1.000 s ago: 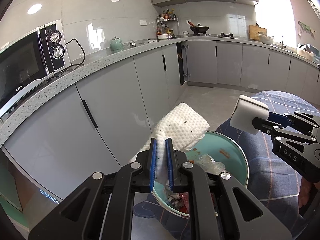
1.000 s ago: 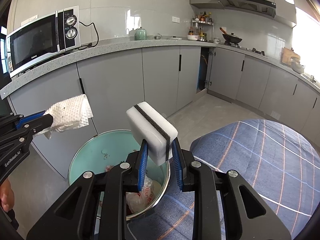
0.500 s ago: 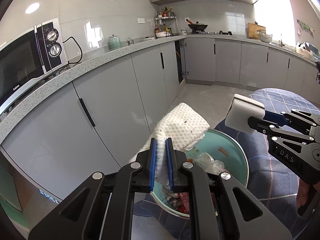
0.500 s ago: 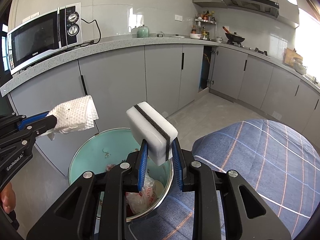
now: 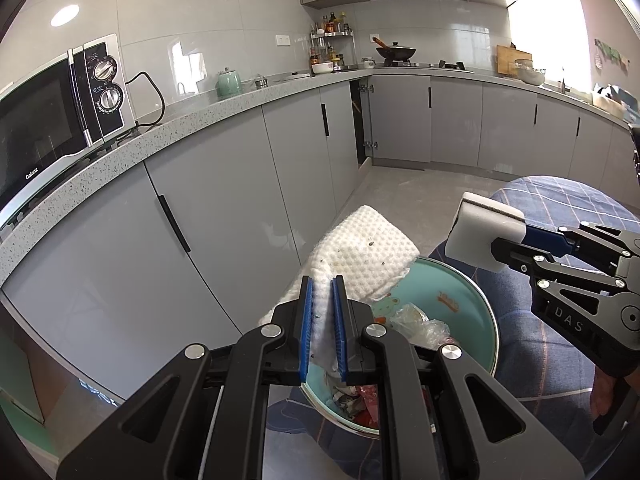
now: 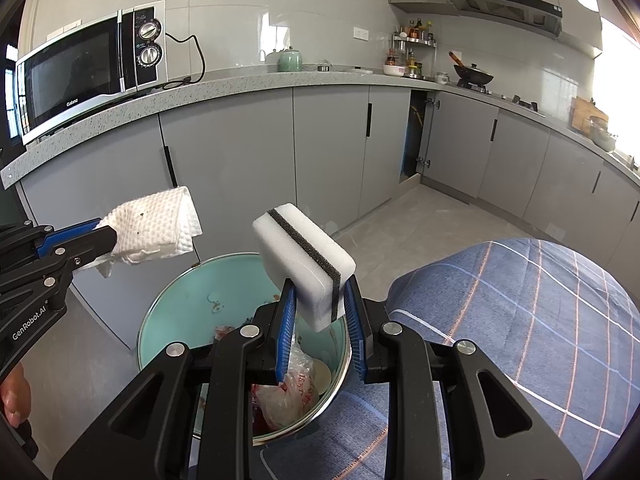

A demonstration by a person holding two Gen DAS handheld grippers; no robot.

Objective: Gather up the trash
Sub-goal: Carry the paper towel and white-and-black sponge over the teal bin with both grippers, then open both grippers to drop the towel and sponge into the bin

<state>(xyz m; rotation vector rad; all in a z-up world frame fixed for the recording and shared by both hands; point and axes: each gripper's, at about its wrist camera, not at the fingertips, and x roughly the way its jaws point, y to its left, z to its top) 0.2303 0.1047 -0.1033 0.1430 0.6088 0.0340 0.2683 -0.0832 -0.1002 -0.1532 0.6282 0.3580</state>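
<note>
A round teal trash bin (image 5: 472,304) (image 6: 176,308) with a metal rim stands on the floor below both grippers, holding plastic wrappers and scraps. My left gripper (image 5: 322,292) (image 6: 100,236) is shut on a soiled white paper towel (image 5: 368,258) (image 6: 152,228), held over the bin's left rim. My right gripper (image 6: 318,300) (image 5: 508,248) is shut on a white sponge with a black stripe (image 6: 304,256) (image 5: 480,232), held above the bin's right side.
A blue checked tablecloth (image 6: 520,320) covers the table edge right of the bin. Grey cabinets (image 5: 224,216) run under a speckled counter with a microwave (image 6: 88,68), a green kettle (image 5: 229,82) and a wok on the stove (image 5: 396,53). A hand (image 6: 14,400) grips the left tool.
Both grippers keep their holds above the bin. The views shifted only slightly; the sponge sits a little lower in the left wrist view.
</note>
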